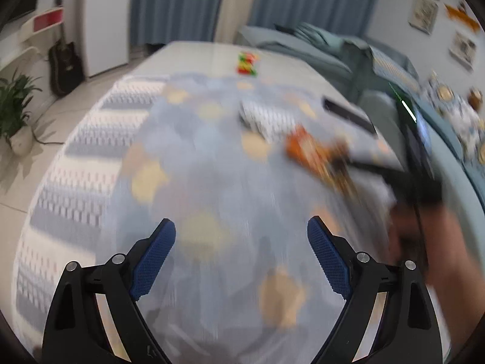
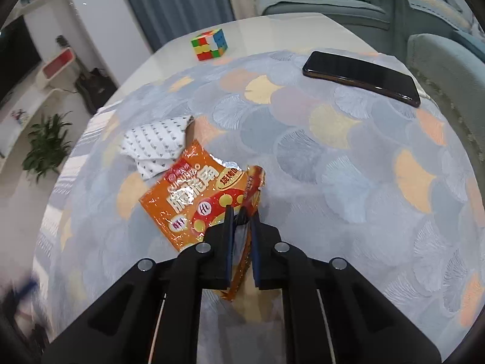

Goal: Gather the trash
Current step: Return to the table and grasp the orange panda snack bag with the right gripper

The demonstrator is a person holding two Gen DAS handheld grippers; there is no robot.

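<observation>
An orange snack wrapper [image 2: 197, 200] lies on the patterned tablecloth [image 2: 333, 166], its right edge pinched between the jaws of my right gripper [image 2: 242, 212], which is shut on it. In the blurred left wrist view the same orange wrapper [image 1: 306, 148] shows at right with the right gripper [image 1: 339, 159] on it and a hand [image 1: 424, 242] behind. My left gripper [image 1: 241, 227] hovers open above the cloth with nothing between its blue pads [image 1: 154, 257].
A white dotted tissue pack [image 2: 154, 145] lies just beyond the wrapper. A black phone [image 2: 360, 77] rests at the far right of the cloth, a colour cube [image 2: 209, 44] at the table's far end. Sofa [image 2: 439, 69] at right, a potted plant [image 2: 45, 148] on the floor at left.
</observation>
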